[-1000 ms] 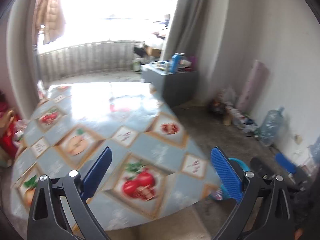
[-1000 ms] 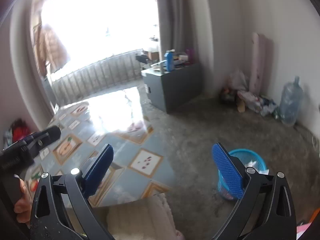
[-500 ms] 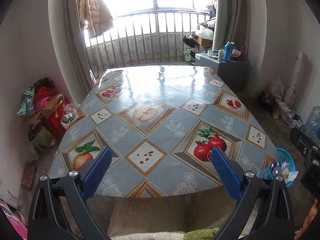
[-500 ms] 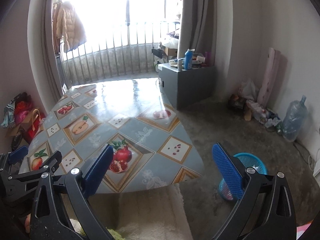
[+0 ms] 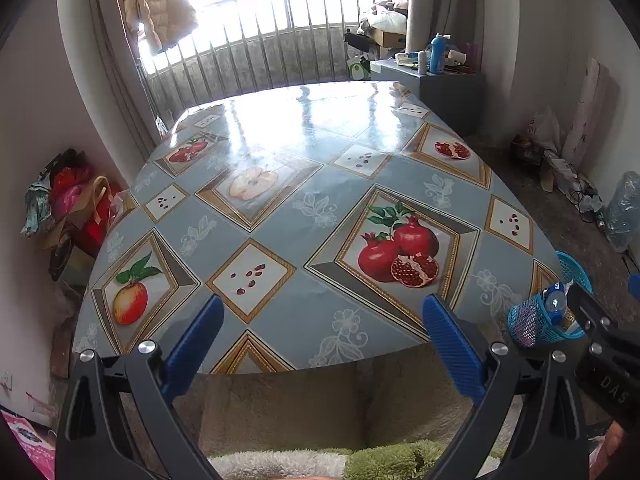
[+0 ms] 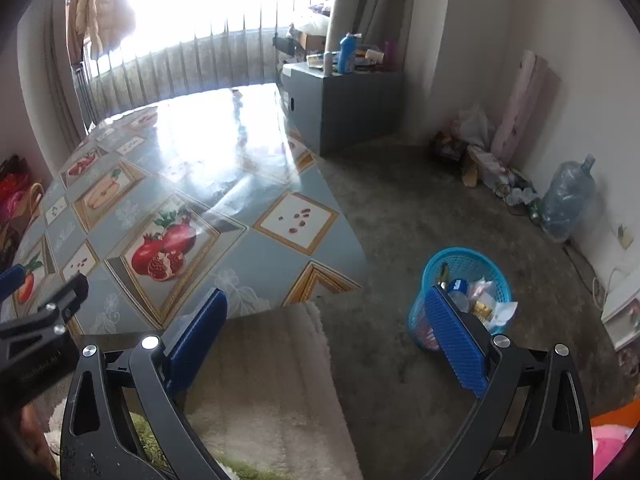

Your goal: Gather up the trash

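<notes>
A blue mesh trash basket [image 6: 480,268] stands on the floor to the right of the table and holds a bottle and wrappers; it also shows in the left wrist view [image 5: 532,324]. The table [image 5: 320,208] has a glossy fruit-print cloth, and I see no trash on it. My left gripper [image 5: 326,338] is open and empty over the table's near edge. My right gripper [image 6: 332,336] is open and empty, between the table corner and the basket. Each gripper's body shows at the edge of the other's view.
A grey cabinet [image 6: 344,96] with bottles stands past the table's far right corner. A large water jug [image 6: 568,200] and clutter line the right wall. Bags [image 5: 76,208] sit on the floor left of the table. A fuzzy rug [image 6: 264,380] lies at the near edge.
Both views have swung left and then settled on the table's near edge. The right view has dropped and turned so the basket sits by its right finger. Both grippers stayed open.
</notes>
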Demonstrator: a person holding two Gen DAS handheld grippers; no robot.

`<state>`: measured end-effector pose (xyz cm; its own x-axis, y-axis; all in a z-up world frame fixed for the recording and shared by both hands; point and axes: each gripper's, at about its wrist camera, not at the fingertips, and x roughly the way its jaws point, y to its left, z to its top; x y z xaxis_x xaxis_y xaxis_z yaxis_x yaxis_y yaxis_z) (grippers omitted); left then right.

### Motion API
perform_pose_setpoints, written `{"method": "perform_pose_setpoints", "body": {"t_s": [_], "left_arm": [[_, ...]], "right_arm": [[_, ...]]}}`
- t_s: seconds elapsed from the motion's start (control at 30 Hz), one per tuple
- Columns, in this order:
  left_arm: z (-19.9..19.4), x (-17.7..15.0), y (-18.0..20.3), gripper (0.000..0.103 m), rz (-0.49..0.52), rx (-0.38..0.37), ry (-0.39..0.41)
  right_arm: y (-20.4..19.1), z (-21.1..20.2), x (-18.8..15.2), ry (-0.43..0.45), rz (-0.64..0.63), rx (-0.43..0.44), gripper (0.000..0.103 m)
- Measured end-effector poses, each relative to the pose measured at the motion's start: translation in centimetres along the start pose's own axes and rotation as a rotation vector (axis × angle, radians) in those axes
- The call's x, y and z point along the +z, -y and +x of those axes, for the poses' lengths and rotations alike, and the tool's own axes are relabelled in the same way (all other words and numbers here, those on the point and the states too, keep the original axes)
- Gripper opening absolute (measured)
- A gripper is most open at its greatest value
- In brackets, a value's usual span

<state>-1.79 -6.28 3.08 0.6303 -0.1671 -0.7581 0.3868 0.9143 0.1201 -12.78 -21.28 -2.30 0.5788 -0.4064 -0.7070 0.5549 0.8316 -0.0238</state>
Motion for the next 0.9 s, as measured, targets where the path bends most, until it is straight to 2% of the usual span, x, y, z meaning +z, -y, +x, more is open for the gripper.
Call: {"method": "perform_pose_setpoints", "body": {"t_s": [0.17, 0.33, 0.53, 0.9], "left_arm": [[1.2, 2.0, -1.7, 0.097, -0.09, 0.032, 0.003], [2.0, 1.9, -2.5, 0.097, -0.156, 0.014, -0.047], [2.7, 0.9, -2.1, 0.097, -0.146, 0.003, -0.093], [2.7, 1.0, -1.6, 0.097, -0.114, 0.012, -0.085]], "right_arm": [[-0.5, 0.9, 0.1, -0.026, -0.04, -0.033, 0.095], [-0.9, 0.9, 0.9, -0.026, -0.053, -0.039, 0.095], [-1.2, 1.0, 0.7, -0.049, -0.072, -0.053, 0.095], [0.4, 1.3, 0.8, -0.057, -0.046, -0.092, 0.095]]}}
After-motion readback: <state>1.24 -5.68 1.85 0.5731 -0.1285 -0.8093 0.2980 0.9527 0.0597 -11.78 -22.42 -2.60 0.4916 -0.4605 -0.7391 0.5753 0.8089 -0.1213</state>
